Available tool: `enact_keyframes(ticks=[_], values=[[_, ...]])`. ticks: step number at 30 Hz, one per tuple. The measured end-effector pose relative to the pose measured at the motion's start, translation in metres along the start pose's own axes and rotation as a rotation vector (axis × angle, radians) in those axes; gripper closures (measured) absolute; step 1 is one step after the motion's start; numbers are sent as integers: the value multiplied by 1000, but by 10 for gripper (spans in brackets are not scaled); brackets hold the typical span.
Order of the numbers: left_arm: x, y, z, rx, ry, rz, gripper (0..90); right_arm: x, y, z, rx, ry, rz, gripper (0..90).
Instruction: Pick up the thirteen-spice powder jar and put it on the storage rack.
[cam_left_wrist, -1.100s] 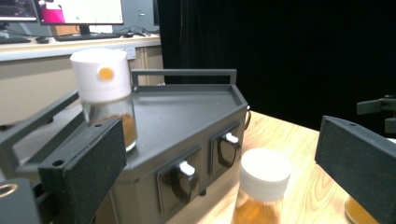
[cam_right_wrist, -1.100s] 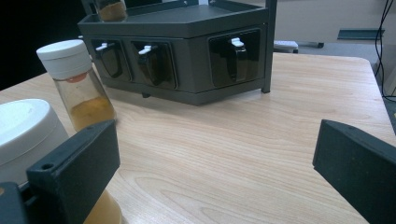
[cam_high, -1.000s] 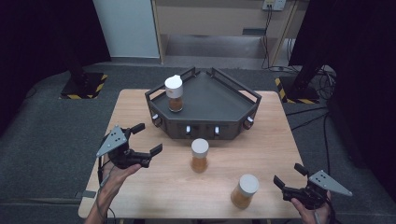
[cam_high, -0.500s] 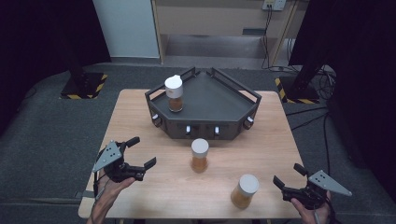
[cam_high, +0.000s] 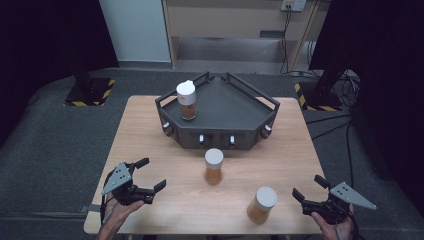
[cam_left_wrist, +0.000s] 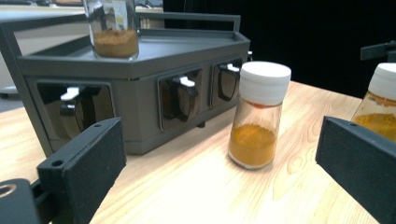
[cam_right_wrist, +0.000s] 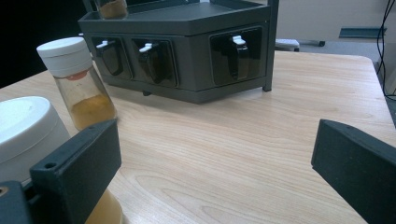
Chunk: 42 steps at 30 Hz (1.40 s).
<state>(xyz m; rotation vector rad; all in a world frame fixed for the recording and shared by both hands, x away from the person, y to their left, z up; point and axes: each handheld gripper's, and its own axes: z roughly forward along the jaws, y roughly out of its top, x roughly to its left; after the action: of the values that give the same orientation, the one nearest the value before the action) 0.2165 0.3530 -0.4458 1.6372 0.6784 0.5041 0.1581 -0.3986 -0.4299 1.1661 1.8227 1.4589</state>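
The left hand-held gripper is hovering at the lower left of the high view, jaws spread wide and gripping nothing. The right hand-held gripper is sitting at the lower right, jaws likewise parted, hand entering from the bottom edge.

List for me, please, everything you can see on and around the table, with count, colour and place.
jar on the rack: one, glass with a white cap and brown powder, on the rack's left rear.
jar at mid-table: one, glass, white cap, orange powder, standing just in front of the rack.
jar near the front edge: one, glass, white cap, orange powder, at the front right.
rack: one, dark grey, angular with a railing and knobs along its front, at the back of the table.
table: one, light wood.
floor: grey carpet around the table.
left gripper: one, black, open, at the front left, holding nothing.
right gripper: one, black, open, at the front right, holding nothing.
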Motion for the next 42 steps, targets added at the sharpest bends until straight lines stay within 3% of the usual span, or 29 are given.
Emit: enact_keyframes(ticks=[6,11,16,24,35,42], values=[[1,-11,0,-2,-8,-6,9,0,0,1,3,-5,0,16],[2,-15,-1,24,11,1,9,1,0,1,4,-8,2,15],[7,-22,-6,34,9,-25,20,1,1,2,6,-16,9,16],[10,-27,-9,46,3,-29,22,1,1,3,10,-20,9,20],[10,-29,-16,48,37,-8,3,1,1,3,9,-23,9,20],[11,-30,-16,39,29,-23,1,1,0,3,11,-22,7,21]])
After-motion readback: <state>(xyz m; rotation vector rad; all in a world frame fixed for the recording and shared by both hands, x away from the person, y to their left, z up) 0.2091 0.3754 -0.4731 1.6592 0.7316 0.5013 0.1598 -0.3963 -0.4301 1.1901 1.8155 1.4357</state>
